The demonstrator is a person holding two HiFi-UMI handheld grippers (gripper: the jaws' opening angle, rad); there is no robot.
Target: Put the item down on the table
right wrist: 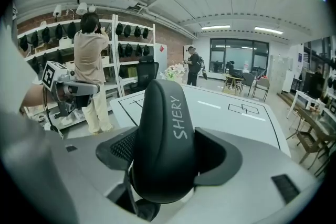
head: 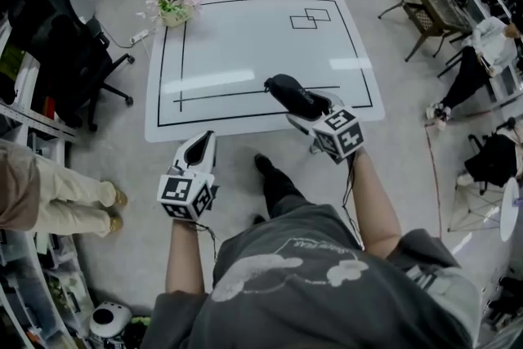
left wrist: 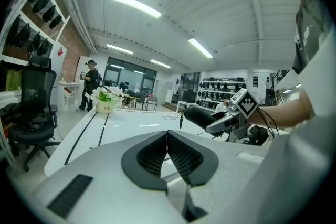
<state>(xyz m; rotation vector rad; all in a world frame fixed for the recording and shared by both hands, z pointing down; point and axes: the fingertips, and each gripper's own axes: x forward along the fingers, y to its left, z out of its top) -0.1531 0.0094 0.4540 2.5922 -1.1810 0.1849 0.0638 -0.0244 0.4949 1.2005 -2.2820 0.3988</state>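
Note:
A black oblong case (head: pixel 290 94) with "SHERY" written on it (right wrist: pixel 165 139) sits between the jaws of my right gripper (head: pixel 309 109), which is shut on it. The case points forward in the air over the near edge of the white table (head: pixel 245 37). In the left gripper view the case (left wrist: pixel 202 117) appears at the right, above the table. My left gripper (head: pixel 198 149) hangs in front of the table's near-left edge. Its pads (left wrist: pixel 176 155) meet with nothing between them.
The table carries black taped lines and a pot of pink flowers (head: pixel 173 4) at its far left corner. A black office chair (head: pixel 65 53) stands left of the table. A person in beige (right wrist: pixel 90 71) stands by shelves at the left. More chairs (head: pixel 425 12) are at the right.

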